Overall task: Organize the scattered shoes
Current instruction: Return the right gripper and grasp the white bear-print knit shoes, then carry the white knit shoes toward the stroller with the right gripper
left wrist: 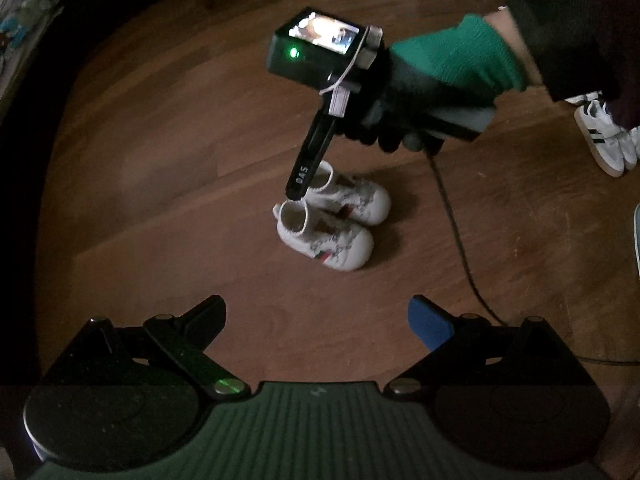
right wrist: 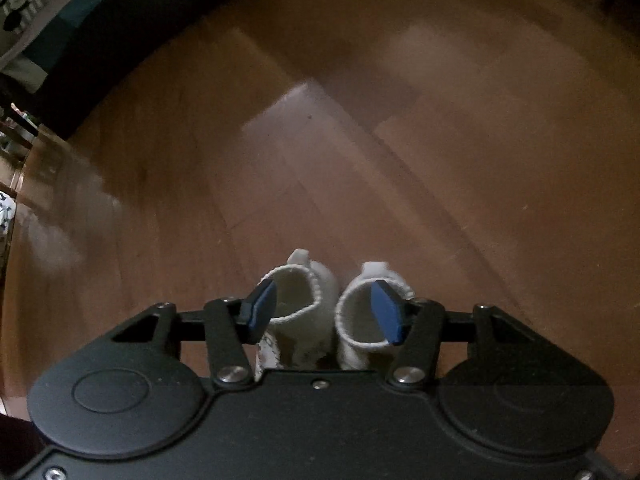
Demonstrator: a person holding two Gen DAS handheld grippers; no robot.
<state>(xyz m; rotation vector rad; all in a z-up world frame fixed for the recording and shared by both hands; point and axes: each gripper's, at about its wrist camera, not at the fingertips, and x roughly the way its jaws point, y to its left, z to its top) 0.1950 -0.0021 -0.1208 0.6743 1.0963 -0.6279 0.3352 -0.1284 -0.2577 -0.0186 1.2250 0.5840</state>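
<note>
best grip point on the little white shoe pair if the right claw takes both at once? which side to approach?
Probably the two heel collars of the white baby shoes, from above. The shoes stand upright and side by side on the wood floor, openings up. The right claw already has one finger inside each opening; closing would pinch the adjoining collars together.

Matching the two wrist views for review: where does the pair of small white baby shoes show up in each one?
Left wrist view: the pair of white baby shoes stands on the wooden floor near picture centre, under the tip of the right claw.
Right wrist view: the pair sits at lower centre, one blue fingertip in each shoe's opening.
Shared landmark: the white ankle collars.
</note>
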